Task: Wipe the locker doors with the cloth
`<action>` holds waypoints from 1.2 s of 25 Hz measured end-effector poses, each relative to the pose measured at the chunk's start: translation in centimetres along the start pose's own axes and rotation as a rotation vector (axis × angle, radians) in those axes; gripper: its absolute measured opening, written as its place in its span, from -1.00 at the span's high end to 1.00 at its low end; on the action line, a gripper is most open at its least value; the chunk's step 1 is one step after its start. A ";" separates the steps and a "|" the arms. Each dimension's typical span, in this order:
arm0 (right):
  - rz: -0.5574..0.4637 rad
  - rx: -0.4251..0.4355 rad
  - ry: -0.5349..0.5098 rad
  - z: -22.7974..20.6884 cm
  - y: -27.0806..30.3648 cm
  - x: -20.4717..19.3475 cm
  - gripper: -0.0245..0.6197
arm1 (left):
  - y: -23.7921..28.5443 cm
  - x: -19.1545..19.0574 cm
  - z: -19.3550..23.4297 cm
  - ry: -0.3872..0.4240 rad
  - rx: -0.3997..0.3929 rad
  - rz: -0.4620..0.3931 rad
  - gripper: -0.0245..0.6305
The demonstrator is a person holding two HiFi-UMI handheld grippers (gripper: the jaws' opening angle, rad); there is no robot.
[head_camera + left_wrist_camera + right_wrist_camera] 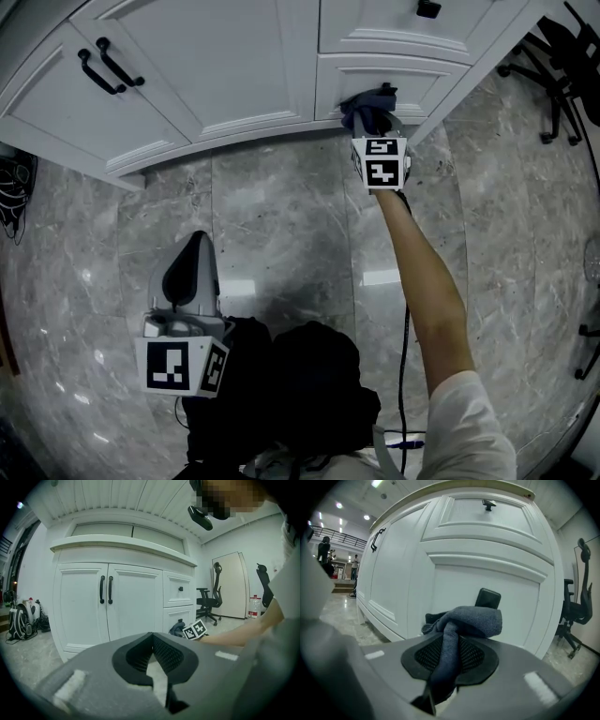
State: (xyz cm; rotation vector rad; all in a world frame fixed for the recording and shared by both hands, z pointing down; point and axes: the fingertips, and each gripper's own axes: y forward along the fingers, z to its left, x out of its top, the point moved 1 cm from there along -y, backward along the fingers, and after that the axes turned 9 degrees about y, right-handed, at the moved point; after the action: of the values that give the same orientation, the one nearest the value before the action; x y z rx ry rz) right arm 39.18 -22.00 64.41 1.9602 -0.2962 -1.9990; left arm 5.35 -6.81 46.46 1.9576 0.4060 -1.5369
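Right gripper (450,656): jaws clamped on the cloth (474,619), leaving a bunched wad beyond the tips so that fabric, not plastic, meets the paint.
Cloth: just ahead of those jaws, at the lower right locker door (515,597), in front of its black handle (488,598).
Left gripper (152,641): jaws together and empty, held back over the floor (281,234), likely to stay clear of the wiping arm.
Double doors (206,66): well left of the right jaws, untouched.
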 end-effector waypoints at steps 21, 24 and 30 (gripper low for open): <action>-0.164 0.058 -0.074 4.2 -5.8 8.9 0.66 | -1.1 -0.4 3.5 -0.055 -0.015 -0.063 0.92; -0.179 0.069 -0.058 5.3 -8.9 10.0 0.66 | -1.2 0.1 4.9 -0.062 -0.032 -0.081 0.92; -0.143 0.102 -0.017 9.3 -15.1 14.8 0.66 | -3.6 4.9 9.8 -0.120 0.012 -0.042 0.92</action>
State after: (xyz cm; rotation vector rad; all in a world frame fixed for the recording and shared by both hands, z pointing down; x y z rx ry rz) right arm 28.59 -14.26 45.43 2.0817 -0.2747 -2.1284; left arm -2.92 -10.82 39.43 1.8651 0.3901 -1.6772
